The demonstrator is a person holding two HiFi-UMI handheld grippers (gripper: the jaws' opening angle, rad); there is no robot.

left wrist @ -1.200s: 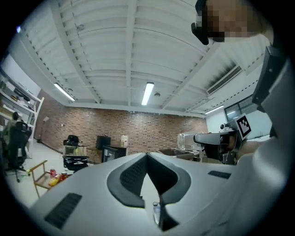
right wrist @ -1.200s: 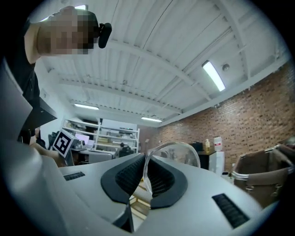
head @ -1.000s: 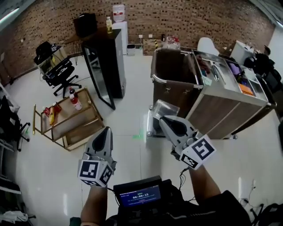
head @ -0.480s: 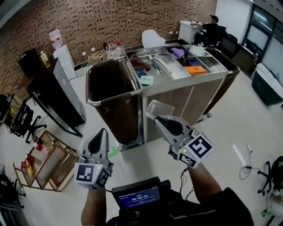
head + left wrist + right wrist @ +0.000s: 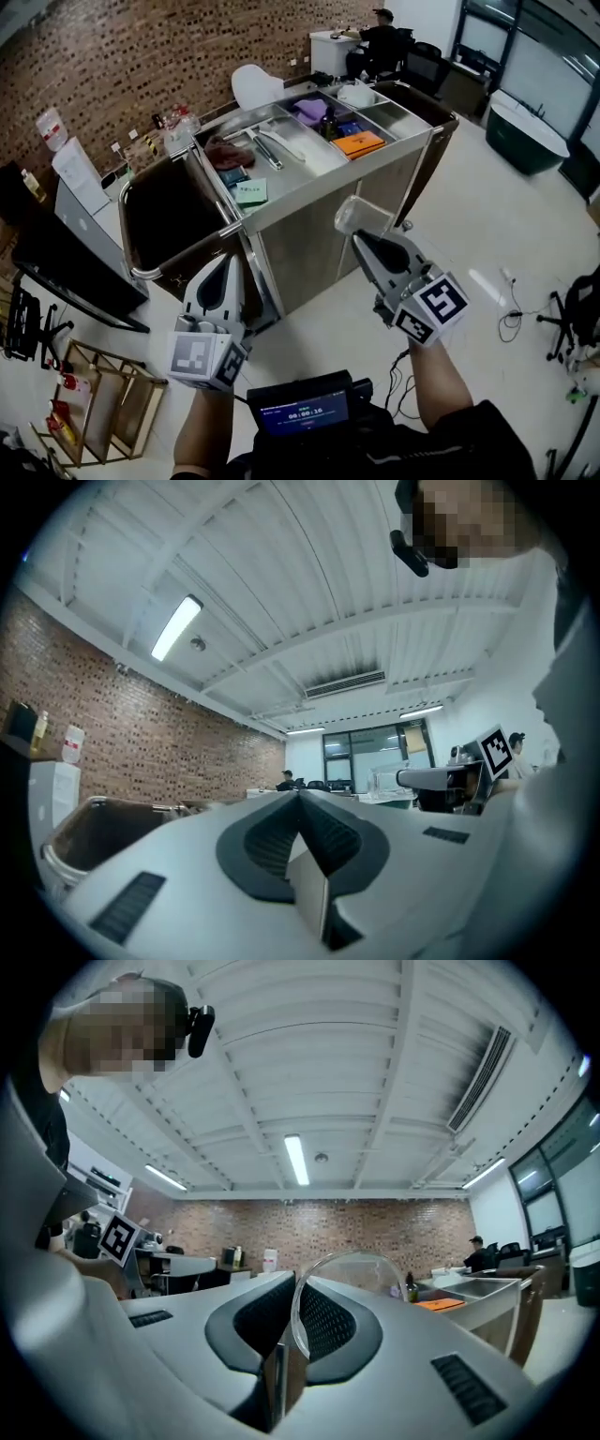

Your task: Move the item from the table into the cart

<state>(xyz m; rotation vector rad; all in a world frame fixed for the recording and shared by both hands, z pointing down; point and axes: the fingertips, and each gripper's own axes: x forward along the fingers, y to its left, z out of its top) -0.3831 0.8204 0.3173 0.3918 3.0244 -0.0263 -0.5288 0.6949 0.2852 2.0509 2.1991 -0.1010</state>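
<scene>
A clear plastic cup (image 5: 362, 217) is held in mid-air, just on the near side of the cart's front edge and not yet over it. The right gripper (image 5: 367, 246) pinches the cup's thin wall at the rim. Its jaws are almost fully closed, one pad inside the cup and one outside, and the cup tilts away from the gripper.

The steel cart (image 5: 309, 194) stands straight ahead, with top trays (image 5: 291, 155) holding an orange item (image 5: 359, 143), a purple item (image 5: 311, 111) and a green slip (image 5: 250, 192). A dark bag (image 5: 169, 220) hangs open at its left end.

The left gripper (image 5: 223, 272) is to the left, with its jaws pressed together on nothing. It points toward the bag's near corner.

The step in hand appears to be carrying the cup to the cart. To do it well, keep the pinch steady, since a thin wall may slip or buckle. Bring the cup over a bare tray patch and lower it until it rests before loosening the jaws. Keep the left gripper clear.
</scene>
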